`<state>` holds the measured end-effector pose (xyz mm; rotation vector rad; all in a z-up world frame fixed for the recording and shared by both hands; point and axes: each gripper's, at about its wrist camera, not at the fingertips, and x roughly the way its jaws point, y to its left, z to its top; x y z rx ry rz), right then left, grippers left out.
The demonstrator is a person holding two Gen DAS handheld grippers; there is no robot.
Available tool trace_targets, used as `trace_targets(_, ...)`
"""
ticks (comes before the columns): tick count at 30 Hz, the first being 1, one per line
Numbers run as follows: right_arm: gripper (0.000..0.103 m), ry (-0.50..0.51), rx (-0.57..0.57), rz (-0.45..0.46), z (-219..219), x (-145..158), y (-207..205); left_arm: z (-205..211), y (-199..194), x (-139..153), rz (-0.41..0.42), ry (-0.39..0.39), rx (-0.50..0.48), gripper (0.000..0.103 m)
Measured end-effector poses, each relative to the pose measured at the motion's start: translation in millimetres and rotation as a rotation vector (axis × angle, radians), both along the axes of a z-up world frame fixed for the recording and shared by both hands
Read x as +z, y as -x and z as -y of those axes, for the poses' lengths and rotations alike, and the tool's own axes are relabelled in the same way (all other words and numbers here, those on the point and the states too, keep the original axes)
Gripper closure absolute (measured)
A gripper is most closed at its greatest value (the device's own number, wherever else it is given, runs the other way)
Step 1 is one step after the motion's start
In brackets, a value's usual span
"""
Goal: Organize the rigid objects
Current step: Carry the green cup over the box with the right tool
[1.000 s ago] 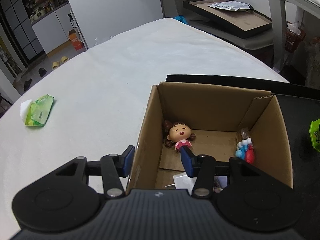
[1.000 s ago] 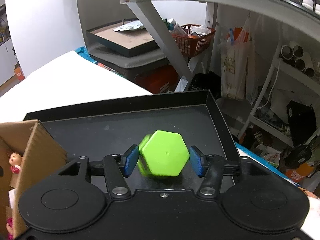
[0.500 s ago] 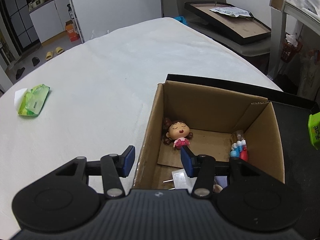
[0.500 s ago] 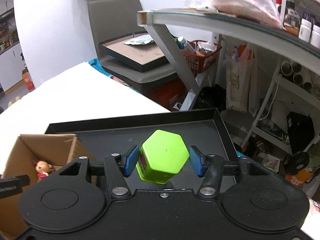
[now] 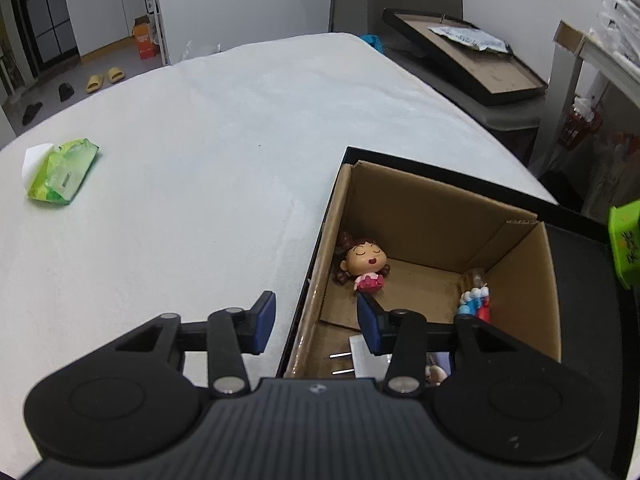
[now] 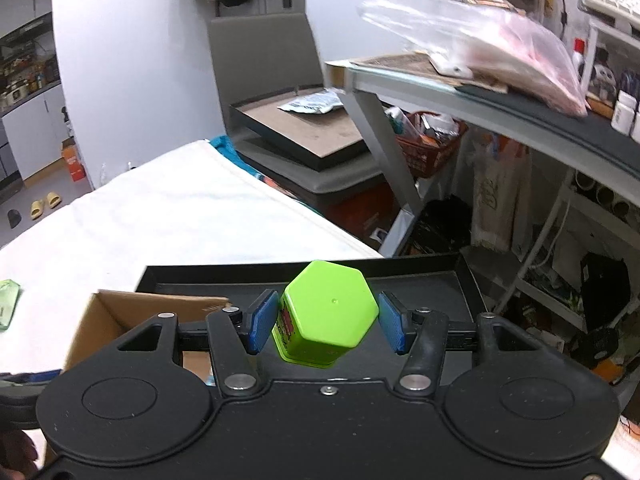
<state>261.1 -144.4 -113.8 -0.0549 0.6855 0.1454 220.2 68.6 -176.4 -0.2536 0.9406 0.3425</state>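
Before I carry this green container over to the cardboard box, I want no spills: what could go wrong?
1. The right tongs pinch the green hexagonal container only at its side edges, so it may twist loose.
2. The left tongs, closing, straddle the cardboard box wall and could tip it.

A lived-in home: slippers (image 5: 105, 79) on the floor, kitchen cabinets (image 5: 104, 8) beyond.

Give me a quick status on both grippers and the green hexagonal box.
Right gripper shut on green hexagonal box, held above black tray. Left gripper closing, straddling near wall of cardboard box, not yet gripping. Doll figurine inside; opening clear.
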Motion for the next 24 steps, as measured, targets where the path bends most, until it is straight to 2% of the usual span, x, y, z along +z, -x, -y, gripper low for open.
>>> trace_targets(7,0.05,-0.005,0.039,0.015,-27.4,16.7,4.1,-7.3,4.7,3.3,0.021,0.055,-0.007,0.063)
trace_targets(13,0.05,-0.014,0.075,0.004,-51.4,17.5,5.8,-16.7,7.5,-0.3,0.017,0.105,0.001,0.072)
trace_targets(15,0.049,-0.014,0.084,-0.007,-58.3,15.1,5.8,-20.1,6.5,-3.4,0.005,0.13,0.007,0.082)
trace_targets(18,0.049,-0.018,0.093,-0.033,-68.0,7.8,4.3,-23.8,7.6,-6.5,0.001,0.148,0.022,0.09)
trace_targets(24,0.049,-0.032,0.096,-0.093,-81.9,-7.7,1.0,-28.2,8.5,-6.4,0.003,0.175,0.025,0.089)
